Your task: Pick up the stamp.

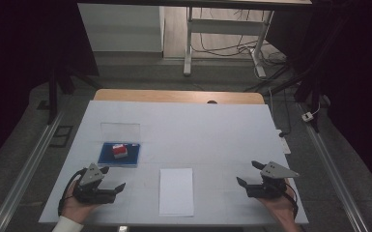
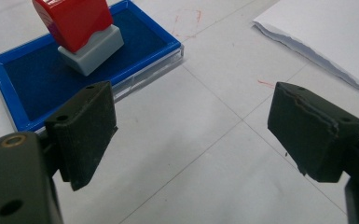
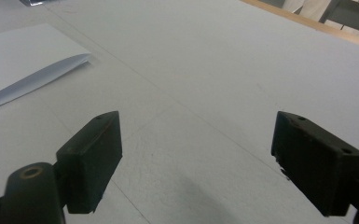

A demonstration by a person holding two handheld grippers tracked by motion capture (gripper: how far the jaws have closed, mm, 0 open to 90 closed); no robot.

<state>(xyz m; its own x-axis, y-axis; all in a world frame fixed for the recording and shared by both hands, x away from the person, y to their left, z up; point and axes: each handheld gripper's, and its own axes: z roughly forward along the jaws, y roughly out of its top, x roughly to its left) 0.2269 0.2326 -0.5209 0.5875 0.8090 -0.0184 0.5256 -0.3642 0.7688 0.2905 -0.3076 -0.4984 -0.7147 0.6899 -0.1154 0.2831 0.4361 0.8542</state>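
Overhead, high view: left gripper (image 1: pixel 110 179) and right gripper (image 1: pixel 250 173) near the counter's (image 1: pixel 212 130) front corners, jaws apart, empty.
Left gripper view: red stamp (image 2: pixel 77 30) standing on blue ink pad (image 2: pixel 37 81), toward counter's left edge.
Right gripper view: paper sheet (image 3: pixel 21 60) beside spread jaws.

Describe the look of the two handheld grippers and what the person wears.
The left gripper and right gripper are black, each with two blocky jaws, a grey three-cornered plate on top and a dark cable. A white sleeve shows at the left wrist.

A high camera looks down the table (image 1: pixel 212 125); both gripper cameras skim it close, sharing the white paper (image 1: pixel 176 191).
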